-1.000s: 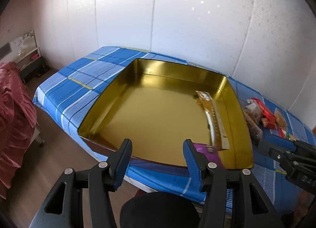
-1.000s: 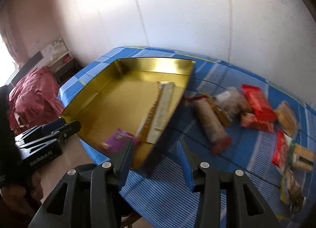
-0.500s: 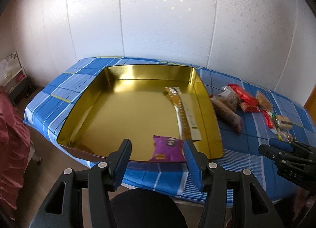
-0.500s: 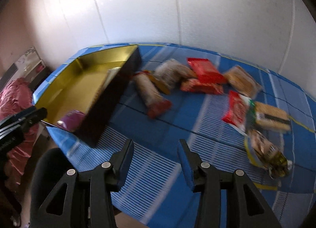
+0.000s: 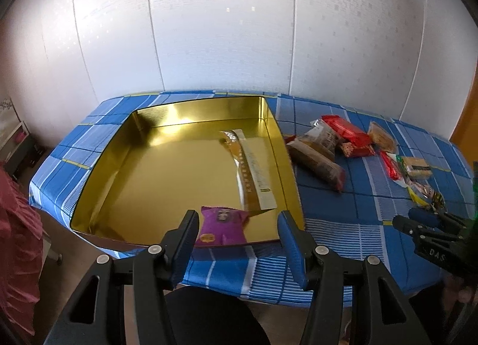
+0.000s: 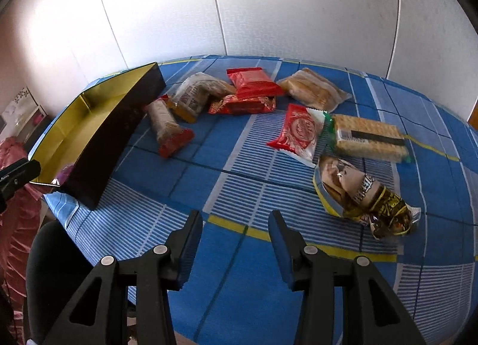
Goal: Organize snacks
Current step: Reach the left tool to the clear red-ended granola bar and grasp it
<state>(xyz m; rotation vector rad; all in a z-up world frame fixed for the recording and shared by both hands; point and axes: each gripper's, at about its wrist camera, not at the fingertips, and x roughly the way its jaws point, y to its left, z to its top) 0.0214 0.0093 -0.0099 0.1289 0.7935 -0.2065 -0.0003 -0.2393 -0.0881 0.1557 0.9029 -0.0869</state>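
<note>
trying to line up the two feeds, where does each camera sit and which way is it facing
Left wrist: sits on the left gripper, looking forward and down into the gold tin holding the purple packet and long gold packet; its own jaws open and empty, right gripper at the right edge.
Right wrist: sits on the right gripper, looking down over loose snacks on the blue checked cloth; own jaws open and empty, left gripper at the left edge.
Shared: tin, cloth, red-ended roll, white wall.
</note>
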